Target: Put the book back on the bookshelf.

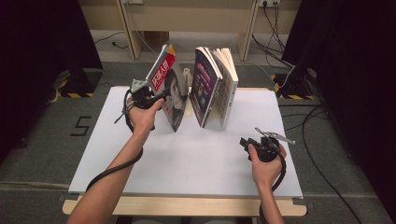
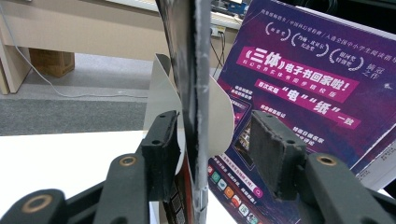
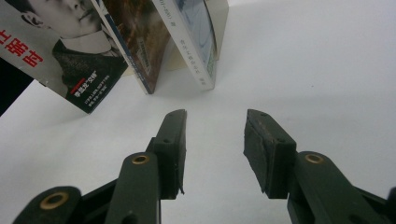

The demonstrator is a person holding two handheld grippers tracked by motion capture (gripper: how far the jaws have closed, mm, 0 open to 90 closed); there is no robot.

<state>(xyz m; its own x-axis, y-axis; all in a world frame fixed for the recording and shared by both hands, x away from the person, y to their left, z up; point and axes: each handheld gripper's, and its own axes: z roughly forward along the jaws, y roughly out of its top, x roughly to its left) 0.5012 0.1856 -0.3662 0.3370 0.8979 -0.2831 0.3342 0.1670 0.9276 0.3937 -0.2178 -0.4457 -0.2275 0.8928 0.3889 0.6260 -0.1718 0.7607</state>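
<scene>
**Tip-over risk: magazine loose between left claw jaws**

Left claw is released: the thin glossy magazine with the red-and-black portrait cover stands edge-on between its jaws. In the left gripper view the left pad sits at or just off the cover, I can't tell contact, and the right pad is clearly apart. So nothing clamps it.

Risks as I judge them:
- The magazine leans tilted on the white tabletop, apparently resting on the white metal bookend just behind the jaws. It's floppy; it may slide at the bottom edge or fold over.
- Pulling the claw back off-axis would drag a pad along the cover and topple it.
- To the claw's right, close by, stand the purple-covered paperback and the white-spined book, also leaning. A falling magazine could knock them.

Right claw is released and empty, well apart to the right, low over bare tabletop, jaws aimed toward the books. Too far away to catch anything quickly.
</scene>
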